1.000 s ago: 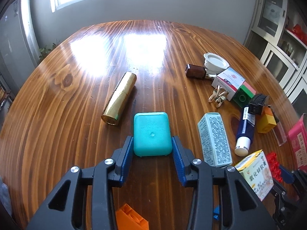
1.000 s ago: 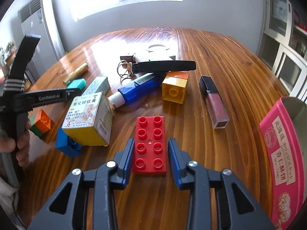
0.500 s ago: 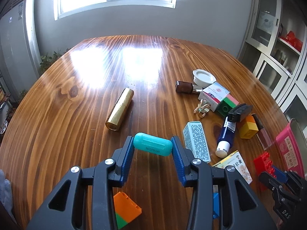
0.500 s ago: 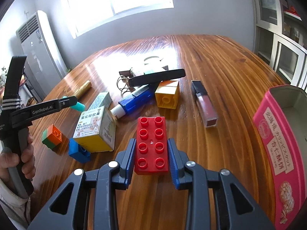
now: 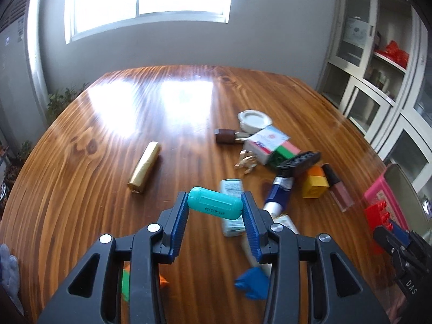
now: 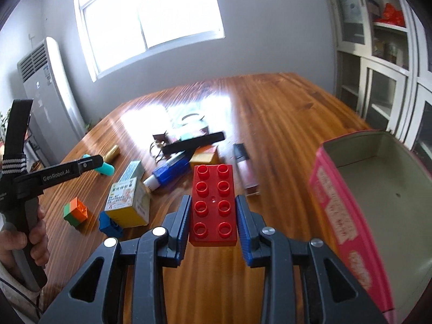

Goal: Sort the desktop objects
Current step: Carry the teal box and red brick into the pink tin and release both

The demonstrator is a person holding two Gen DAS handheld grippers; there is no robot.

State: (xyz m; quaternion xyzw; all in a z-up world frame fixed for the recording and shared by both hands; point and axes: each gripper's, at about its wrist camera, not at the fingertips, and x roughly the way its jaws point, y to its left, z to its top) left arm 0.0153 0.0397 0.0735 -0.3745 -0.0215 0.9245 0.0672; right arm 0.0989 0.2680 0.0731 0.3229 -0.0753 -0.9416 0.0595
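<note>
A glossy wooden table [image 5: 81, 189] fills the room below a bright window. Nearest, the left gripper [image 5: 215, 210] clamps a teal case [image 5: 215, 206] above it; the right gripper [image 6: 213, 217] clamps a red brick [image 6: 213, 205] beside the open pink tin [image 6: 334, 213]. Clutter lies beyond.

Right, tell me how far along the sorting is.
Barely begun: the pink tin shows only a bare inside, so nothing looks sorted. In hand: the left gripper holds the teal case and the right gripper holds the red brick, both above the table. Left: gold tube, yellow box, blue tube and the other clutter.
</note>
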